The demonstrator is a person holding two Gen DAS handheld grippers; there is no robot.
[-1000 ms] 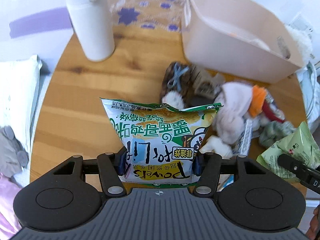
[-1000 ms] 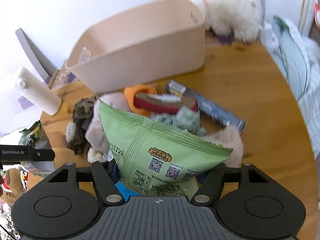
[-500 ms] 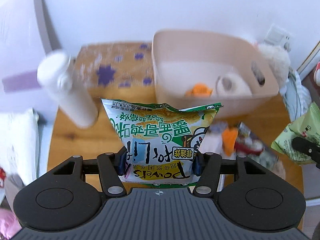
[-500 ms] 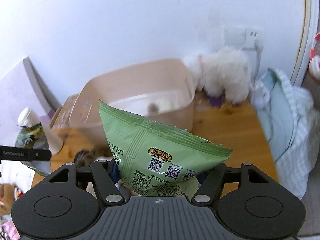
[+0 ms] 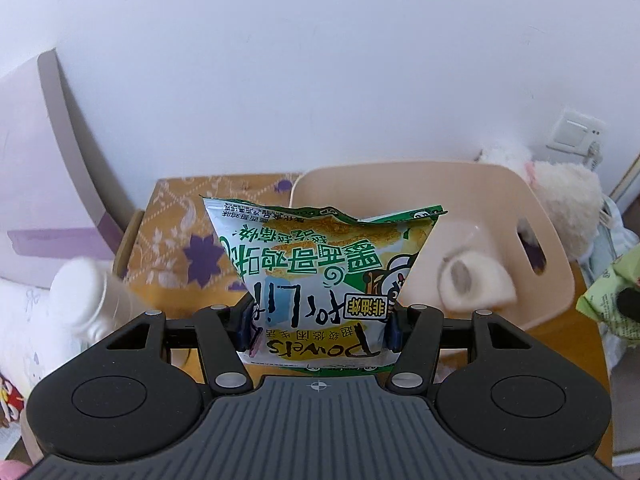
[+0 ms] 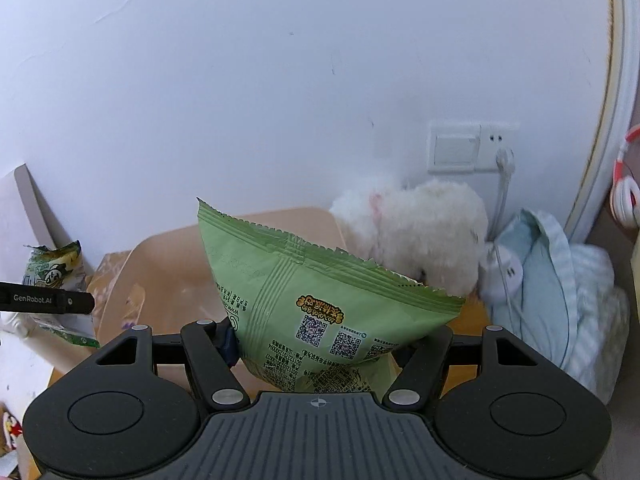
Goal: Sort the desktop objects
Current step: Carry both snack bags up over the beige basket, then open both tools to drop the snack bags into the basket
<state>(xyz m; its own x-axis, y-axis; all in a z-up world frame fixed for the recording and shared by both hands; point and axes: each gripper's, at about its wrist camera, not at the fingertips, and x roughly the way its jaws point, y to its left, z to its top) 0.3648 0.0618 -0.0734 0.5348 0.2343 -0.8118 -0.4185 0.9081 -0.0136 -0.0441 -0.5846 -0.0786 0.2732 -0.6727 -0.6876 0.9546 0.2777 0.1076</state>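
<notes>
A green-and-white snack bag (image 5: pixel 320 280) printed with a panda figure is clamped between the blue pads of the left tongs (image 5: pixel 319 330), gripped across its lower part and held upright, its torn top edge raised toward the wall. It is held up off the desk (image 5: pixel 576 336), in front of the open beige bin (image 5: pixel 556 280), whose rim and handle slot are seen behind and to the right of the bag. Inside the bin a white roll-shaped object (image 5: pixel 472 284) is seen lying on the floor of the bin, blurred. To the left of the bin a yellow box with purple flowers (image 5: pixel 176 248) stands against the wall, and a white bottle (image 5: pixel 96 300) is seen at the lower left, blurred. A fluffy white plush toy (image 5: pixel 560 200) rests behind the bin's right end. A pale green snack bag (image 6: pixel 320 300) with QR codes on its back is clenched in the right tongs (image 6: pixel 316 344), held by its lower part and tilted so that its serrated top edge slopes down to the right. It too is held in the air before the beige bin (image 6: pixel 168 280), with the plush toy (image 6: pixel 420 232) behind it beneath a wall switch (image 6: pixel 456 148). A pile of light blue striped cloth (image 6: pixel 560 280) lies at the right, and a finger of the left tongs (image 6: pixel 48 303) with its bag is seen at the left edge of the right wrist view.
</notes>
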